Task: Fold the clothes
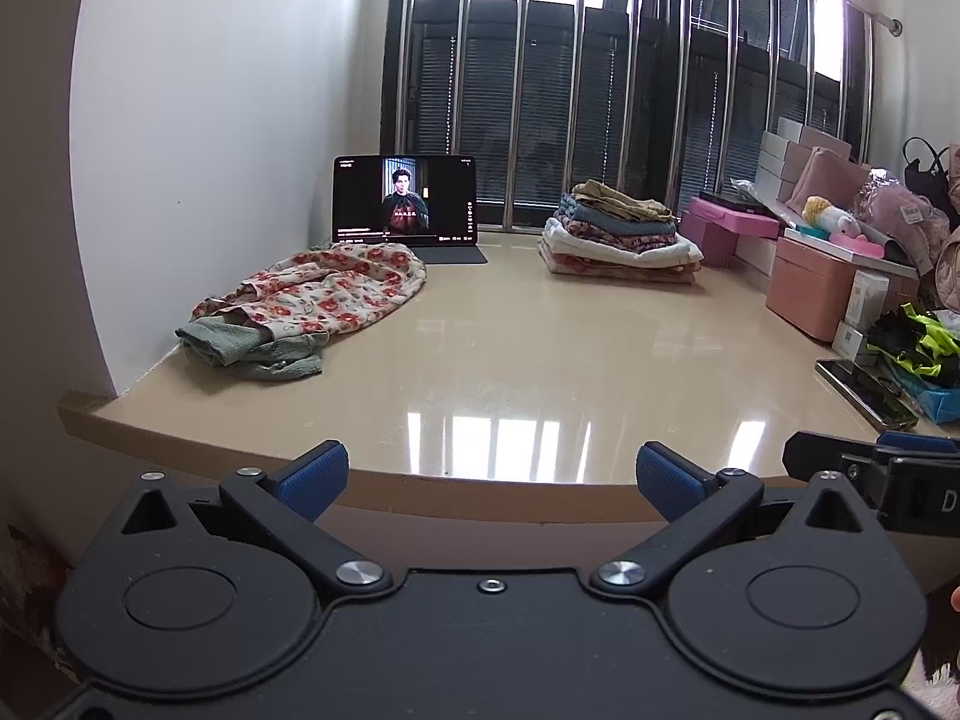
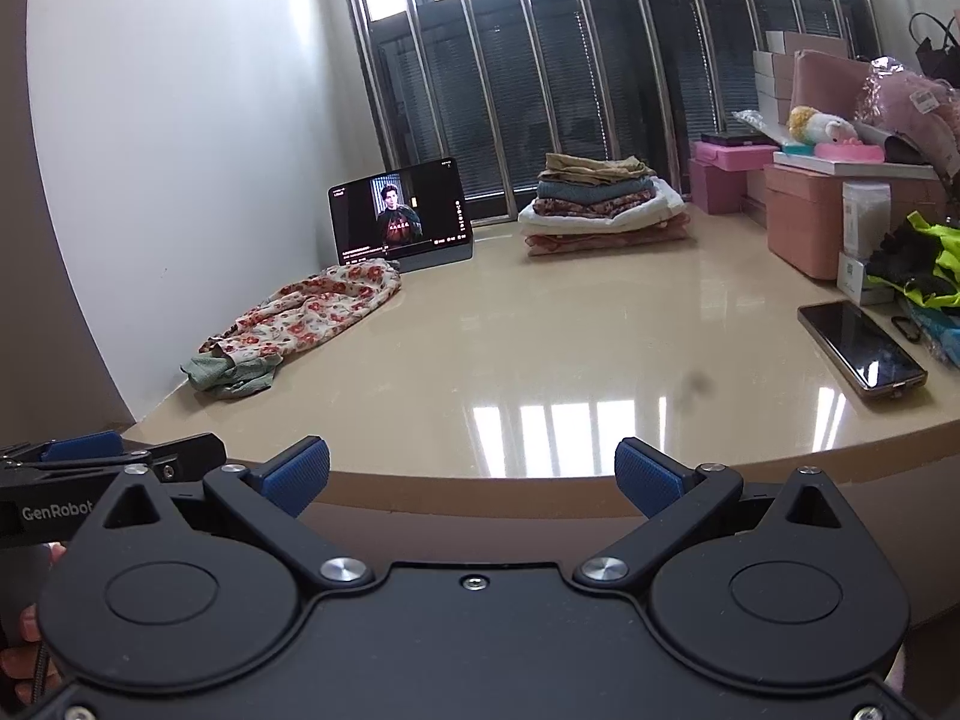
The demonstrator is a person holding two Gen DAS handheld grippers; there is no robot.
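We hold both tools back at the near edge of the glossy beige tabletop [image 1: 510, 360], and neither has anything in it. Our left gripper [image 1: 492, 474] has its blue-padded fingers spread wide with only bare table between them, and our right gripper [image 2: 472, 471] stands the same way, parted and empty. The two sit side by side, the left one's body showing at the left margin of the right wrist view.

What remains to fold is a crumpled heap at the far left, against the white wall [image 1: 198, 120]: a cream garment printed with red flowers [image 1: 324, 288], with a rumpled sage-green knitted piece [image 1: 252, 351] tucked at its near end and partly under it. The heap's long axis runs diagonally, from the green end nearest us up and away towards the black tablet showing a video [image 1: 405, 201]. It lies ahead and to the left of both tools, so we judge our left gripper the nearer one, and the green end the first within reach. The right must cross further over.

Far off to the right of centre stands the neat stack of folded clothes [image 1: 618, 234], well apart from the heap. A dark smartphone [image 2: 861, 345] lies at the right edge, clear of the path.
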